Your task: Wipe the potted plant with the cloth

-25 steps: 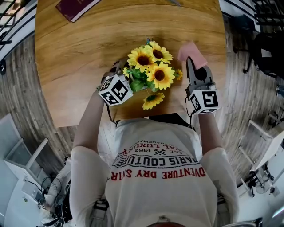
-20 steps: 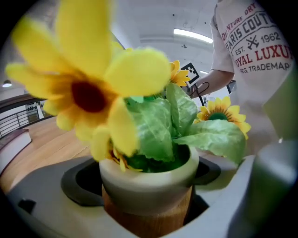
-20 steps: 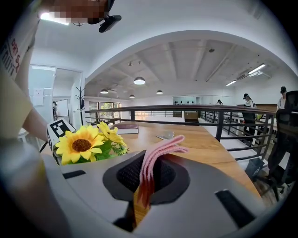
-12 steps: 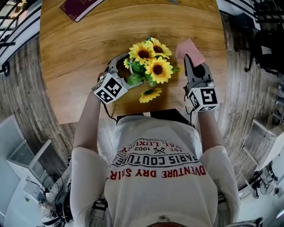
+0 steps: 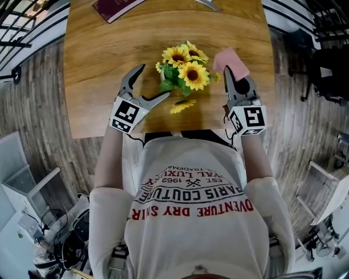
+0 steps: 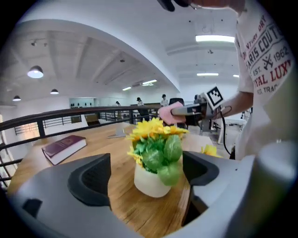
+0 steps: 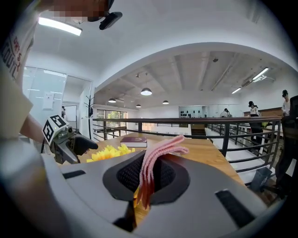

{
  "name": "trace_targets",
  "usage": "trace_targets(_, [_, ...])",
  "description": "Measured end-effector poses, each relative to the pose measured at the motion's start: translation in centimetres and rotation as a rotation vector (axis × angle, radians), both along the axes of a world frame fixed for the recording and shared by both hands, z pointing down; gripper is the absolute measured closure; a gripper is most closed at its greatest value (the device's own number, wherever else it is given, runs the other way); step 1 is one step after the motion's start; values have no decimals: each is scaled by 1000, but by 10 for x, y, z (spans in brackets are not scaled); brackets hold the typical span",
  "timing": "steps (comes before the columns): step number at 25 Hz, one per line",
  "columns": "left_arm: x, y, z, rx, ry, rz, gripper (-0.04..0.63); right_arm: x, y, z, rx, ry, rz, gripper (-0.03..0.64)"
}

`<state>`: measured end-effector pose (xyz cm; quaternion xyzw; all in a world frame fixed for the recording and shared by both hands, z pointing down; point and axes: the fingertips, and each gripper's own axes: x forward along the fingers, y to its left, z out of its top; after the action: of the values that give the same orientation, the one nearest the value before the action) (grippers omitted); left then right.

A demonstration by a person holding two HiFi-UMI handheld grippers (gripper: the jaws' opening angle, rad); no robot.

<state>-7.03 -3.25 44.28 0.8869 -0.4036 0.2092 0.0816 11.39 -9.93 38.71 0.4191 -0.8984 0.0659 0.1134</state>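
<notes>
The potted plant [image 5: 182,75], yellow sunflowers with green leaves in a white pot [image 6: 150,180], stands near the front edge of the wooden table [image 5: 98,65]. My left gripper [image 5: 156,80] is open just to the plant's left; in the left gripper view the pot stands a little ahead of the spread jaws, not touched. To the right of the flowers, my right gripper [image 5: 229,75] is shut on a folded pink cloth [image 5: 231,60]. The cloth [image 7: 153,162] sticks up from between the pads, level with the blooms [image 7: 110,152].
A dark red book [image 5: 116,6] lies at the table's far left, and a metal object [image 5: 208,4] at its far edge. A black railing [image 7: 195,123] runs beyond the table. The table's front edge is right at the person's body.
My left gripper, which was close around the pot, has opened and drawn back to the left. The plant now stands free. My right gripper has kept hold of the cloth.
</notes>
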Motion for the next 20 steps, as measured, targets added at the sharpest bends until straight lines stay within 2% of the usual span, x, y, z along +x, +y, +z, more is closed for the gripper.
trace_targets(1, [-2,0,-15,29,15,-38,100,-1,2,-5,11,-7,-8,581])
trace_targets(2, [-5,-1,-30,68,18,-86,188,-3,3,-9,23,-15,-17,583])
trace_targets(3, [-9,-2,-45,114,14,-142,346,-5,5,-14,36,-24,-26,583])
trace_targets(4, [-12,-3,-58,157,12,-195,458,-6,7,-19,47,-32,-35,582])
trace_targets(5, [-14,-2,-70,189,14,-234,497,-7,10,-24,56,-38,-44,583])
trace_targets(10, [-11,3,-105,255,14,-334,572,-11,17,-48,113,-35,-93,583])
trace_targets(20, [3,20,-150,318,59,-397,578,-11,33,-66,181,-27,-144,583])
